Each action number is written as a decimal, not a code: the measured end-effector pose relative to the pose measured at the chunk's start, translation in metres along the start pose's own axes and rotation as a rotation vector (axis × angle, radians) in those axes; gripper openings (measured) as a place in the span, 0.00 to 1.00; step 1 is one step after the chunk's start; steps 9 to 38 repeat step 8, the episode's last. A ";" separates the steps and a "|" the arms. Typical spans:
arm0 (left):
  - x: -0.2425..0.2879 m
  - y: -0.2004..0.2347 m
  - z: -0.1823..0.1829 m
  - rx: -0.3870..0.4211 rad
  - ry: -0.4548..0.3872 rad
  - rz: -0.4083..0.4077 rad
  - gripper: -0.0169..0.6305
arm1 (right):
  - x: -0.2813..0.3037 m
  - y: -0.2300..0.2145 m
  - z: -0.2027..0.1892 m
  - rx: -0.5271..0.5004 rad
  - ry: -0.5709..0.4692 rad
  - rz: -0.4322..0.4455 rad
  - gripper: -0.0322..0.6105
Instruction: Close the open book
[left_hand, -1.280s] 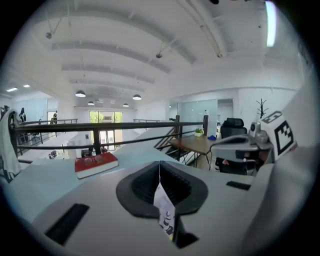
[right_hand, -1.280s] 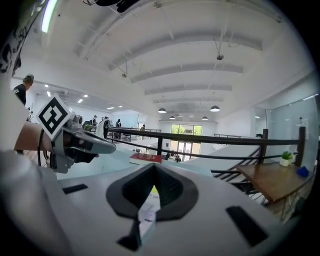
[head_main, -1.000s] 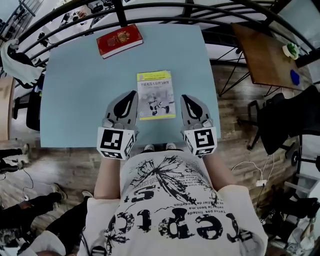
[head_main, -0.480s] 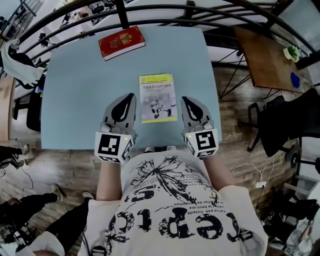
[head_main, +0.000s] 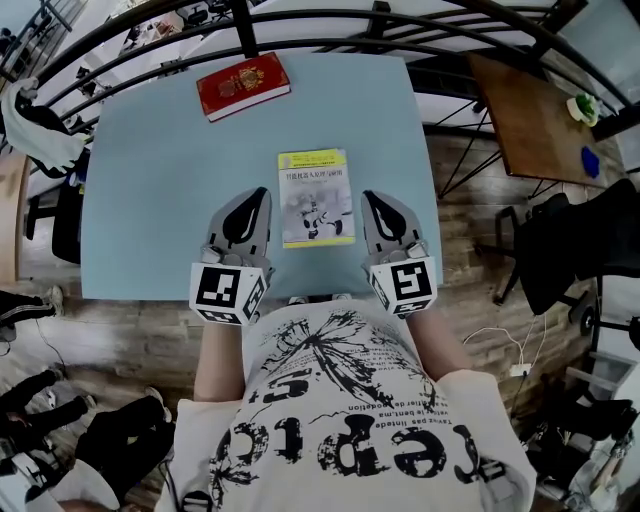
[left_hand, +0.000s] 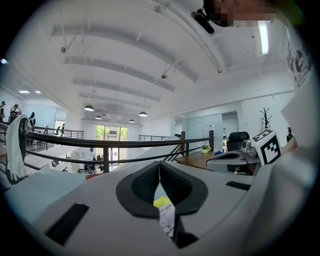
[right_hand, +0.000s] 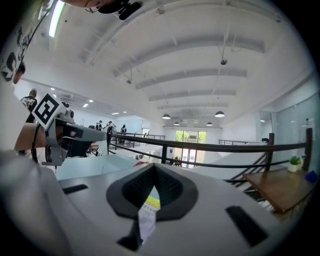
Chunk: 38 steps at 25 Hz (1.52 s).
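Bench (head_main: 150, 180) of pale blue, seen steeply from above, filled the middle of the head view. A yellow-and-white book (head_main: 315, 197) lay flat on it near the front edge, shut, with its cover facing up and a yellow band along its far end. A person in a white printed T-shirt (head_main: 340, 420) stood at the near side with a grey tool in each hand, both pointing out over the bench.

The left tool (head_main: 260, 192) lay just beside the book's left edge; the right tool (head_main: 368, 196) was near the book's right edge, with a little bare surface between them. Together they flanked the near half of the book, and neither touched it. Each carried a cube with square black-and-white markers at its rear.

In its own view each tool had its dark padded jaws pressed together at the tips with nothing pinched between them; a strip of the book showed below, through the gap under the pads.

A red book (head_main: 243, 85), also shut, lay well apart at the far left of the bench. A dark curved railing (head_main: 300, 18) ran beyond the far edge.
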<state>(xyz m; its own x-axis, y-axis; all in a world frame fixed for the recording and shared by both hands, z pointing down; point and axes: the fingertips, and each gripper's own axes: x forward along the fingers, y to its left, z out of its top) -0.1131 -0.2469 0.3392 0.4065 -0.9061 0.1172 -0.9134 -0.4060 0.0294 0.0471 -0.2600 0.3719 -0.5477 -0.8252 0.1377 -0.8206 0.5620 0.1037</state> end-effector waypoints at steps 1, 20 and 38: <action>0.000 0.000 -0.001 -0.001 0.003 0.001 0.06 | 0.000 0.000 -0.001 0.000 0.002 0.001 0.06; 0.005 0.005 -0.004 -0.006 0.024 0.008 0.06 | 0.004 -0.002 0.000 -0.005 0.005 -0.002 0.06; 0.005 0.005 -0.004 -0.006 0.024 0.008 0.06 | 0.004 -0.002 0.000 -0.005 0.005 -0.002 0.06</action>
